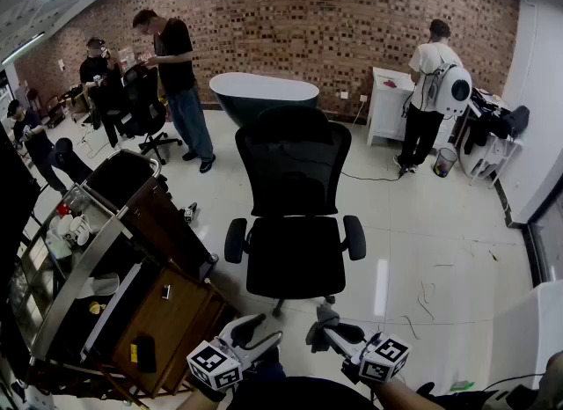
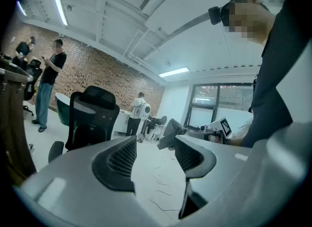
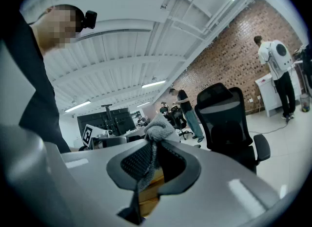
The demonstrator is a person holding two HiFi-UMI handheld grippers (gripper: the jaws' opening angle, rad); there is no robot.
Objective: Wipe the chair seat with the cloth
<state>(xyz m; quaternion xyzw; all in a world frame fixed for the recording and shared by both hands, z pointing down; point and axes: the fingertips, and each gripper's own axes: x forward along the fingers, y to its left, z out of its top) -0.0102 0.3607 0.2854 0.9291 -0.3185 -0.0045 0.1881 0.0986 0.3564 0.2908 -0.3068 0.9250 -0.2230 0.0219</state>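
A black mesh office chair (image 1: 295,190) stands in the middle of the floor, its seat (image 1: 296,259) bare and facing me. Both grippers hang low in front of it, short of the seat. My right gripper (image 1: 329,333) is shut on a grey cloth (image 1: 323,318); in the right gripper view the cloth (image 3: 158,127) bunches above the closed jaws of that gripper (image 3: 153,160), with the chair (image 3: 226,123) beyond. My left gripper (image 1: 266,329) is open and holds nothing. In its own view the left gripper (image 2: 156,155) points past the chair (image 2: 90,119).
A wood and metal trolley (image 1: 132,267) loaded with items stands close on the chair's left. Behind the chair are a dark bathtub (image 1: 264,91), a white cabinet (image 1: 387,100) and several people. Thin cables (image 1: 422,298) lie on the pale floor at the right.
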